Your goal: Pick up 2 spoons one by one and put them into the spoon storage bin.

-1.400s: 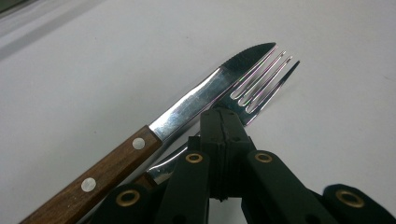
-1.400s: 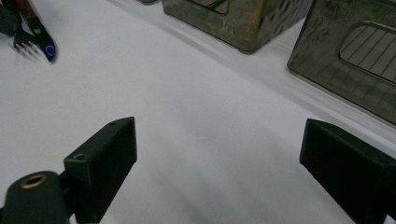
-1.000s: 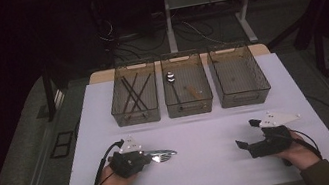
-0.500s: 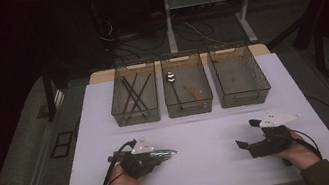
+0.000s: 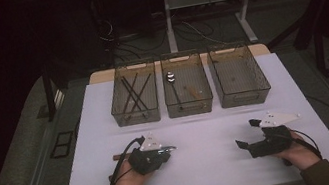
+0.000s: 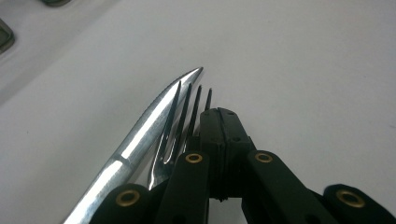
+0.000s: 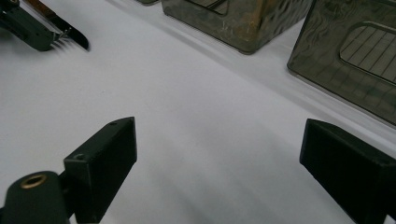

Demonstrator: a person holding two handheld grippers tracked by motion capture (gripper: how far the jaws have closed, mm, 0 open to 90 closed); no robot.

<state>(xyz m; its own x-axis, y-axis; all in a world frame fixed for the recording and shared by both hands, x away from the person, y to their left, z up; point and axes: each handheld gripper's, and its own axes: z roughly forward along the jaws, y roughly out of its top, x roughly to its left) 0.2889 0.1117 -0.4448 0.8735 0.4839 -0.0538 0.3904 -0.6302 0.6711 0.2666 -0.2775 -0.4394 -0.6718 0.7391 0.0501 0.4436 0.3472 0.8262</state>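
Your left tongs pinch the fork and knife, tips toward the bins; right tongs spread

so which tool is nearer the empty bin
Right. The right tool sits just below the empty bin; the left tool, shut on cutlery, lies far left.

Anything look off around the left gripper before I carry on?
Yes: the left gripper is shut on a fork and a knife together, side by side. Two pieces in one grip looks odd for sorting.
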